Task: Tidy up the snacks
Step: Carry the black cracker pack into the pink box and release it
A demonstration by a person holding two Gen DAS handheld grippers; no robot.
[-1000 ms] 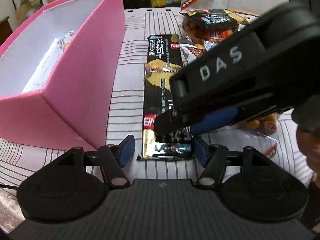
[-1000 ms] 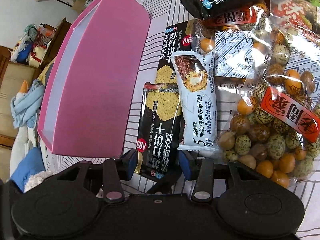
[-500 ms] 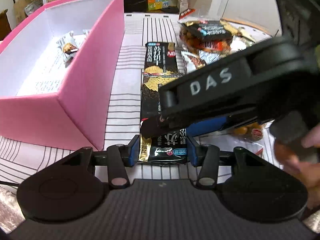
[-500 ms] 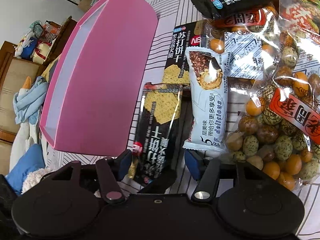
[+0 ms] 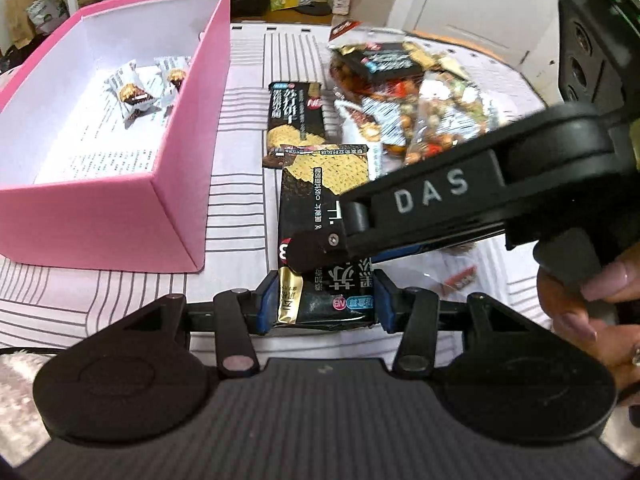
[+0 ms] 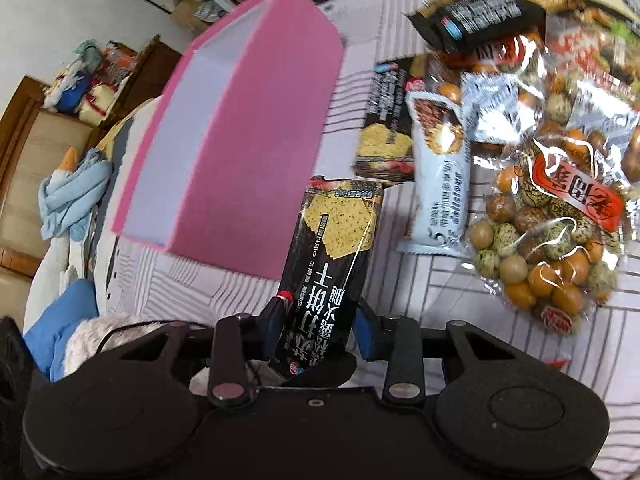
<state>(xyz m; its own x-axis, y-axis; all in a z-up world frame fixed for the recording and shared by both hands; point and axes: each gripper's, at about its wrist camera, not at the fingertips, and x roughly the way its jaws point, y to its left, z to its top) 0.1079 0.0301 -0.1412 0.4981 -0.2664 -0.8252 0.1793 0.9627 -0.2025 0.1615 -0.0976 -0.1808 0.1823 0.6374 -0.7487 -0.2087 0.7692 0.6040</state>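
- Both hand-held grippers hold the same black cracker pack (image 5: 324,216): the left hand-held gripper (image 5: 325,300) squeezes its near end between blue pads, and the right hand-held gripper (image 6: 318,326) pinches it too.
- That pack is tilted up in the right wrist view, just beside the pink box (image 5: 176,208).
- Two small wrapped candies (image 5: 134,94) lie inside the box.
- A second black cracker pack (image 5: 294,116), a white snack bar (image 6: 442,184) and a bag of nuts (image 6: 552,240) lie on the striped bench (image 5: 240,200).
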